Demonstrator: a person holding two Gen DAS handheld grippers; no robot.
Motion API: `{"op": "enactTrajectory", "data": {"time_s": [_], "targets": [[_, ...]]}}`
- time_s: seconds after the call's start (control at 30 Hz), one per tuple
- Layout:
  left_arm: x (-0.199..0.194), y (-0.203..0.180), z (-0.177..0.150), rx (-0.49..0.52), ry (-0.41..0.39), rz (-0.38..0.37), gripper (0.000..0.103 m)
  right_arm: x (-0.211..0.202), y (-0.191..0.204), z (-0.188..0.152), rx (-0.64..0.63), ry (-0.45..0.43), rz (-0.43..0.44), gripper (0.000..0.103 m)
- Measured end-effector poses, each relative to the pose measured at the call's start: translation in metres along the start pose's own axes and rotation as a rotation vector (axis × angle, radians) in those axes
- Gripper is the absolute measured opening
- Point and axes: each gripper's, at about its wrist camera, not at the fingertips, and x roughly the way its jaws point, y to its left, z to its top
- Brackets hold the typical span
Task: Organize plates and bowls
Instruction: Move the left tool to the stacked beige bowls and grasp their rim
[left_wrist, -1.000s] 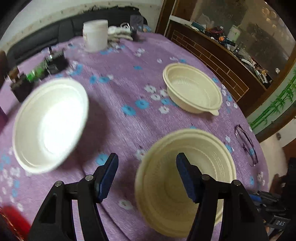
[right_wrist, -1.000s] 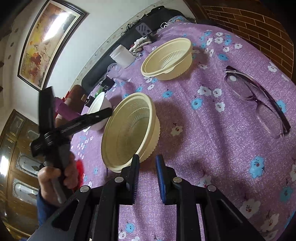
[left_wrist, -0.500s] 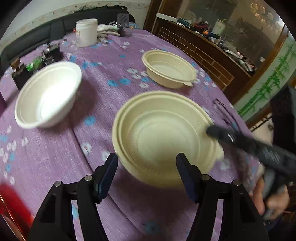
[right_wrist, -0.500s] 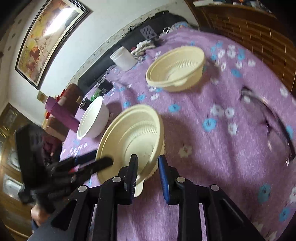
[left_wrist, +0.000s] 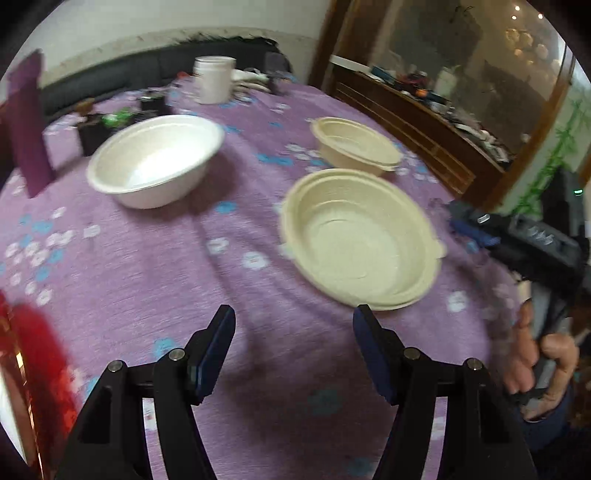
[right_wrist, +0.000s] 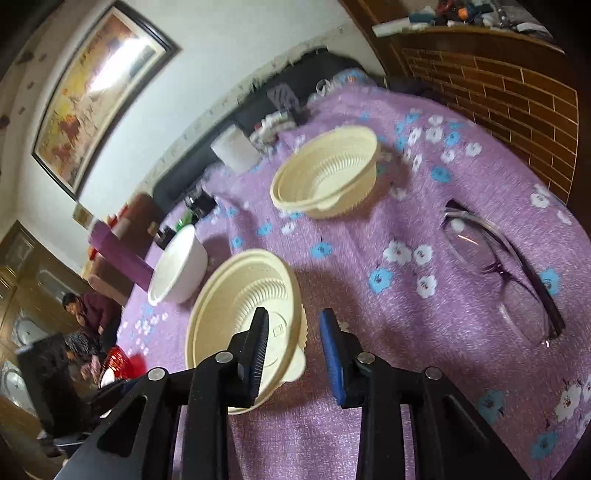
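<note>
Right gripper (right_wrist: 293, 347) fingers opening, straddling stacked cream bowls (right_wrist: 240, 314) rim tab.

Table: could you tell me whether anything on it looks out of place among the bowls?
Yes: a pair of glasses lies on the cloth to the right of the cream bowls, an odd thing among tableware. Nothing looks spilled or broken.

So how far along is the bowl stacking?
Done: two cream plastic bowls sit nested. In hand: right gripper has just been opening, the nested bowls' rim between its pads but released; left gripper open, empty. Left: white bowl and far cream bowl, both apart.
</note>
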Motion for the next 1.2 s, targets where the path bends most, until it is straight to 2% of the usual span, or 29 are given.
{"op": "enactTrajectory", "data": {"time_s": [0.1,0.2,0.3,0.37,0.4,0.47,0.57,0.73,0.87,1.0,1.07,1.13,1.2], "targets": [[-0.003,0.003,-0.012,0.003,-0.037,0.027,0.065,-0.007,-0.003,-0.003,-0.030,-0.093,-0.013,0.042],[-0.005,0.010,-0.021,0.006,-0.094,0.052,0.065,-0.005,-0.008,-0.005,-0.012,-0.127,0.055,0.042],[-0.005,0.016,-0.022,-0.021,-0.145,0.062,0.065,-0.006,-0.009,-0.007,-0.029,-0.176,0.050,0.042],[-0.012,0.015,-0.022,-0.029,-0.212,0.069,0.065,-0.005,-0.014,-0.008,-0.013,-0.185,0.043,0.042],[-0.011,0.014,-0.023,-0.018,-0.208,0.069,0.065,-0.003,-0.018,-0.008,0.002,-0.178,0.015,0.042],[-0.008,0.011,-0.021,-0.014,-0.198,0.097,0.065,-0.004,-0.026,-0.008,0.042,-0.186,0.011,0.042],[-0.005,0.016,-0.018,-0.038,-0.194,0.092,0.065,-0.007,-0.024,-0.009,0.025,-0.205,-0.033,0.042],[-0.003,0.026,-0.017,-0.087,-0.184,0.052,0.065,0.003,-0.021,-0.006,0.006,-0.182,-0.084,0.042],[0.000,0.025,-0.015,-0.091,-0.178,0.032,0.065,-0.001,-0.019,-0.009,-0.014,-0.201,-0.102,0.042],[-0.005,0.030,-0.013,-0.136,-0.228,0.011,0.066,-0.012,-0.021,-0.011,-0.037,-0.247,-0.117,0.042],[-0.005,0.031,-0.011,-0.148,-0.239,0.008,0.068,-0.006,-0.027,-0.007,-0.028,-0.206,-0.132,0.042],[-0.001,0.032,-0.009,-0.152,-0.225,-0.005,0.070,-0.004,-0.027,-0.006,-0.025,-0.204,-0.160,0.042],[-0.005,0.031,-0.009,-0.148,-0.242,-0.006,0.070,-0.005,-0.019,-0.007,-0.062,-0.214,-0.186,0.042]]}}
